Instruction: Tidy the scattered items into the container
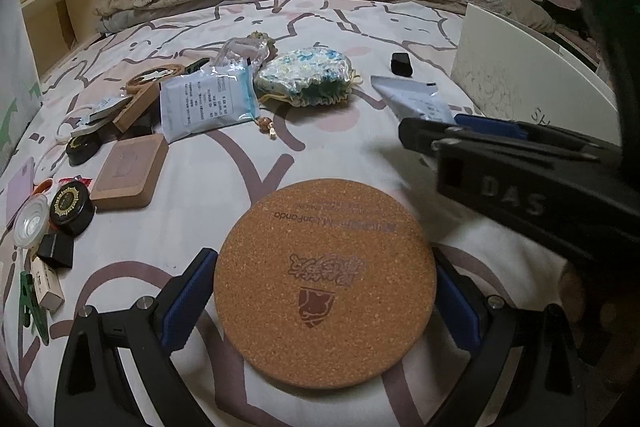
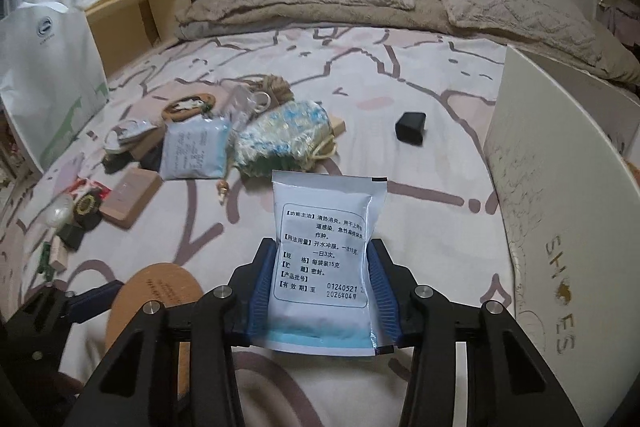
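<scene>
My left gripper [image 1: 324, 291] is shut on a round cork coaster [image 1: 325, 277], held flat above the bed; the coaster also shows at the lower left of the right wrist view [image 2: 160, 291]. My right gripper [image 2: 320, 287] is shut on a white and blue medicine sachet [image 2: 326, 251], which also shows in the left wrist view [image 1: 416, 99]. The white shoe box [image 2: 560, 195] stands at the right, also in the left wrist view [image 1: 516, 83]. Scattered items lie on the bed: a second sachet [image 1: 208, 105], a floral pouch [image 1: 308, 75], a square cork block [image 1: 130, 173], a black round tin [image 1: 72, 205].
A small black box [image 2: 411, 128] lies alone near the shoe box. A white shopping bag [image 2: 48, 75] and a wooden shelf [image 2: 152, 7] stand at the left. Pillows and a folded blanket [image 2: 320, 3] lie at the bed's head. A green clip [image 1: 32, 303] lies at the far left.
</scene>
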Demonstrator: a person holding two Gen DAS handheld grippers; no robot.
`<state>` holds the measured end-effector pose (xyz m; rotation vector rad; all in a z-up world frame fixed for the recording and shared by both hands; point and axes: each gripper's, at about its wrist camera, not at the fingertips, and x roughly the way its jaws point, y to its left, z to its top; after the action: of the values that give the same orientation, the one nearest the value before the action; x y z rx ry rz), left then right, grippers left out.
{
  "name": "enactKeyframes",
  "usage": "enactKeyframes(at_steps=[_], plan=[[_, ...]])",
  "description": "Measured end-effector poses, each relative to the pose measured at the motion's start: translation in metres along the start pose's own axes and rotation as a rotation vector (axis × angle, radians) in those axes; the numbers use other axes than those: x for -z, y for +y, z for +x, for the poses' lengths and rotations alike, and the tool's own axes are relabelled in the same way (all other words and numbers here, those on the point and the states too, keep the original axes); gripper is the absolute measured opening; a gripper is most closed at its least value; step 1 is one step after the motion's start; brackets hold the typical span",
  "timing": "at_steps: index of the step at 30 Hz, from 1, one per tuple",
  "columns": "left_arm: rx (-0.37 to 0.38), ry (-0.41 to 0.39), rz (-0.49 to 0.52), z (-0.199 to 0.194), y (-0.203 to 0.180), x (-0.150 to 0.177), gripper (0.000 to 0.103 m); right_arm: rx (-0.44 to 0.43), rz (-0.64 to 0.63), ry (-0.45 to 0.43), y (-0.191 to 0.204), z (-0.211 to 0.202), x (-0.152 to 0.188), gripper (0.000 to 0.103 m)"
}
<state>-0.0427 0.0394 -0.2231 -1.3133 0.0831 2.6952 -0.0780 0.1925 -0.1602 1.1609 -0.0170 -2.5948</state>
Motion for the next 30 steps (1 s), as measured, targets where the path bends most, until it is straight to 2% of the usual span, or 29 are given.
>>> enactKeyframes(at_steps=[5,14,22,30], plan=[[0.003,-0.009,-0.002,-0.003,0.000,-0.002,0.100,-0.020,-0.006,-0.052,0.005,-0.021,-0.006,0.047],[-0.005,-0.063,0.016,-0.017,-0.001,-0.009,0.100,-0.022,0.010,-0.240,0.002,-0.084,-0.025,0.047],[-0.001,-0.093,0.042,-0.023,-0.009,-0.010,0.100,0.010,0.025,-0.364,-0.012,-0.131,-0.033,0.047],[0.029,-0.116,0.057,-0.023,-0.017,-0.008,0.100,0.059,0.062,-0.443,-0.036,-0.160,-0.035,0.047]])
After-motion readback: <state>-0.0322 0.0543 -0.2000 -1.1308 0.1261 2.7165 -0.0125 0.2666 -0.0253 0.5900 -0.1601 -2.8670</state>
